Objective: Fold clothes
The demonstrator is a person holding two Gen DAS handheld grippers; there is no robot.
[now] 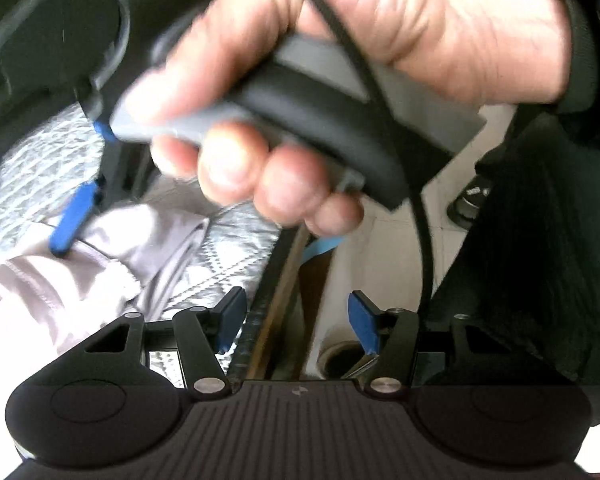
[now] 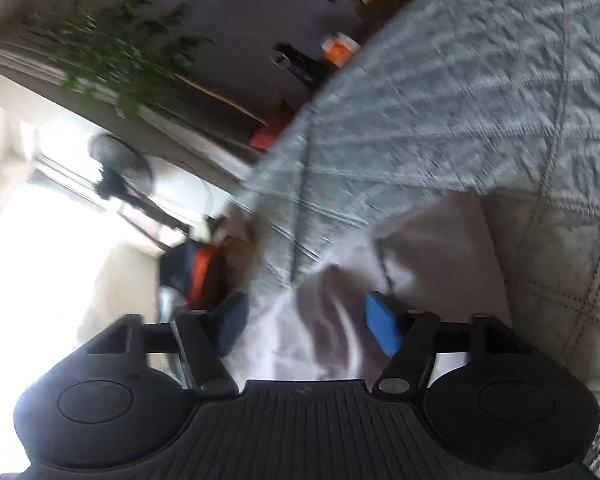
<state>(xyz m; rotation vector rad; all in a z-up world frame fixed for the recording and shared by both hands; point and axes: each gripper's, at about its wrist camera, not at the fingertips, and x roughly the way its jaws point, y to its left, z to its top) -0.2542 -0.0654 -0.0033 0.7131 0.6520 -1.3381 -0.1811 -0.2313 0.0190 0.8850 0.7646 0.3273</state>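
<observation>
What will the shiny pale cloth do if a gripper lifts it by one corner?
The cloth would probably droop and hang, since it already lies in soft folds on the quilt. Its sheen hints it may slip between the pads. It looks thin, so likely light.

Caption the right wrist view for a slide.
Open blue-padded right tongs over a pale lilac satin garment lying on a grey quilted bedspread.
</observation>
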